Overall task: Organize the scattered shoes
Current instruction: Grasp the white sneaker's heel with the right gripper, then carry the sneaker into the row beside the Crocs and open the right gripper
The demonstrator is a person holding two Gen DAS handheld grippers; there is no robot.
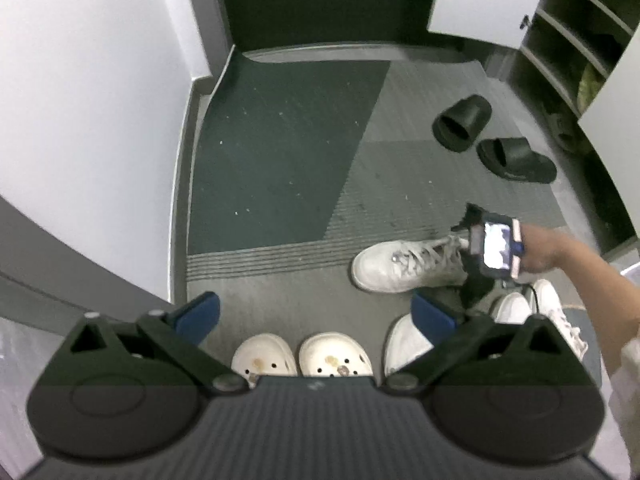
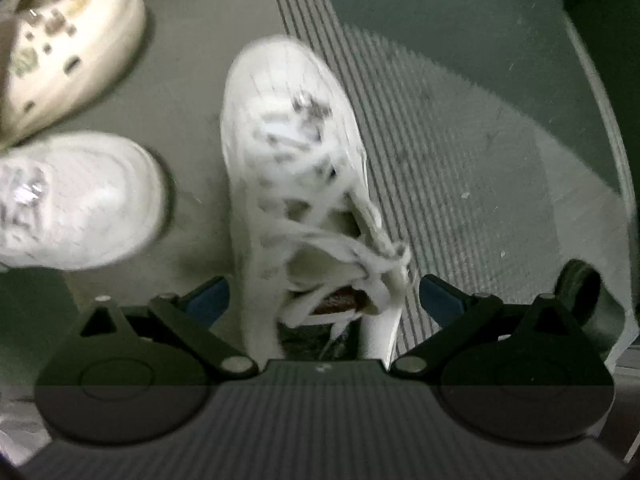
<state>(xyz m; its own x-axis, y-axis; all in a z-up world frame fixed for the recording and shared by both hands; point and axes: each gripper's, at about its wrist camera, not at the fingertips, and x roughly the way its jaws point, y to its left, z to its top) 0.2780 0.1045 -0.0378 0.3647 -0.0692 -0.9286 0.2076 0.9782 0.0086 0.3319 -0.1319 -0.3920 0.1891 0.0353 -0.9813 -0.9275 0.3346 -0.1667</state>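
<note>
Shoes lie scattered on a grey ribbed entry floor [image 1: 280,304]. Left wrist view, left to right: white wall [image 1: 80,120], dark mat [image 1: 288,140] with bare room across it, pair of cream clogs [image 1: 302,356] side by side at the near edge, white sneaker [image 1: 408,266] lying crosswise, two black slides [image 1: 492,140] well apart from it, near an open shoe cabinet [image 1: 576,40]. Left gripper [image 1: 316,316] hangs above the clogs, tongs spread wide, holding nothing. A hand [image 1: 552,254] brings the right gripper onto the sneaker's heel end.

Only the right wrist view shows the grip zone: right gripper [image 2: 324,296], tongs apart, straddling the sneaker's [image 2: 292,152] collar; contact cannot be told. Blurred. A second sneaker [image 2: 80,200] and a clog [image 2: 68,56] sit left; ribbed floor right is free.
</note>
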